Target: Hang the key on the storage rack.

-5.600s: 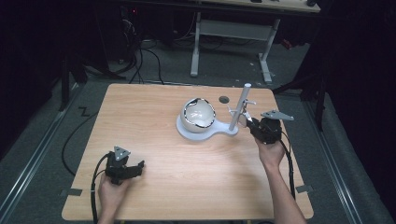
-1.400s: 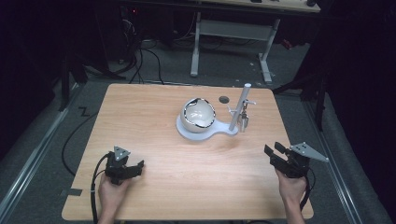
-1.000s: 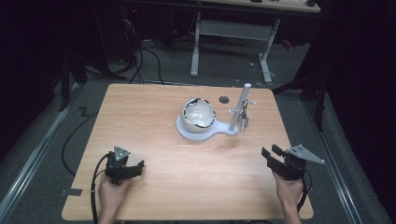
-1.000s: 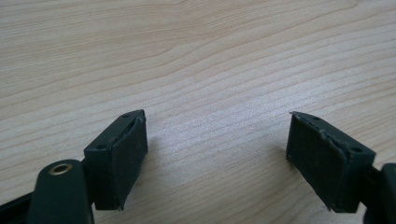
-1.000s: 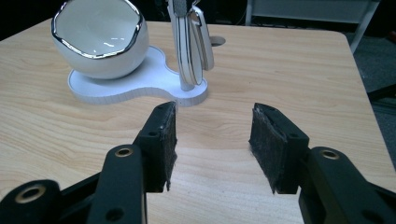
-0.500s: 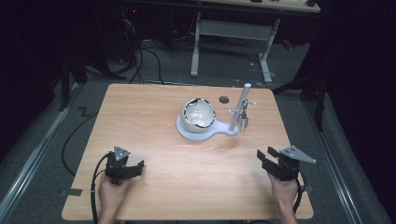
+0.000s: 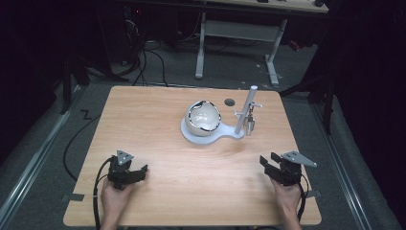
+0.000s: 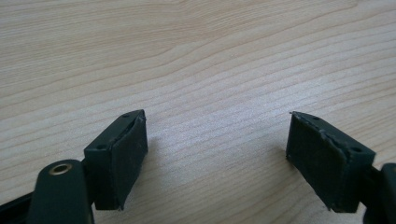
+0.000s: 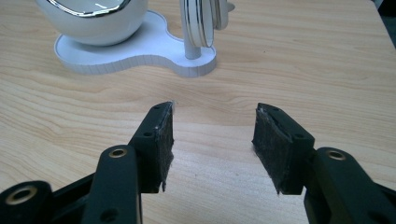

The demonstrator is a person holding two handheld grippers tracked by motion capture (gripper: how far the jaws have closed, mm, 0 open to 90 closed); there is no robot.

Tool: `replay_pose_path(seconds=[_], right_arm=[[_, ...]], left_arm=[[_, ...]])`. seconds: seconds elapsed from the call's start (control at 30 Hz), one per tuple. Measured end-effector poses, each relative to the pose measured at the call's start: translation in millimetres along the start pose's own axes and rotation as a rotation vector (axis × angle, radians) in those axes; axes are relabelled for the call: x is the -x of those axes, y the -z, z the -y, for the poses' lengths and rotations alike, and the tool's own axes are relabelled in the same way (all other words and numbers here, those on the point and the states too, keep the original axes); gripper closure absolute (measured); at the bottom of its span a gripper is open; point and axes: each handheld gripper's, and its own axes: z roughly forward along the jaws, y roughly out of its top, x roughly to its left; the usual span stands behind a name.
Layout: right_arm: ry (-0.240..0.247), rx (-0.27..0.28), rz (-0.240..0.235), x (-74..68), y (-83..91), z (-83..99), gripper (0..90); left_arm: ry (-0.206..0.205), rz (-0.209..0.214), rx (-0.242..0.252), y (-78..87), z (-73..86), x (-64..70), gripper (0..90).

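Your left gripper (image 7: 136, 172) and right gripper (image 7: 269, 165) rest near you on the table (image 7: 158, 124), jaws apart (nothing held).

No readable text for you here, no labels, brands, numbers or signs legible on anything

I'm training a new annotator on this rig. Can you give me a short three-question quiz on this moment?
1. True or false: the left gripper is open and empty.
2. What stands on the white base beside the bowl? A) a post B) a bottle C) a box
3. Which gripper's own view shows the base?

Key: 1 true; 2 A, the post; 3 the right gripper.
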Motion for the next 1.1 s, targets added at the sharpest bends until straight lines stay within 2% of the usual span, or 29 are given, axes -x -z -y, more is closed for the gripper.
replay_pose_path(seconds=[0.4,0.7,1.0,1.1], right_arm=[[-0.006,-0.049,0.013,1.4,-15.9,10.6,40.5],[-0.008,-0.066,0.027,1.4,-26.2,16.2,37.2],[-0.02,-0.087,0.036,3.0,-33.7,19.1,37.2],[-0.009,-0.095,0.045,4.1,-36.5,19.7,37.3]], left_arm=[[0.0,0.0,0.0,0.0,0.0,0.0,20.9],[0.0,0.0,0.0,0.0,0.0,0.0,20.9],[0.0,0.0,0.0,0.0,0.0,0.0,20.9],[0.0,0.0,0.0,0.0,0.0,0.0,21.0]])
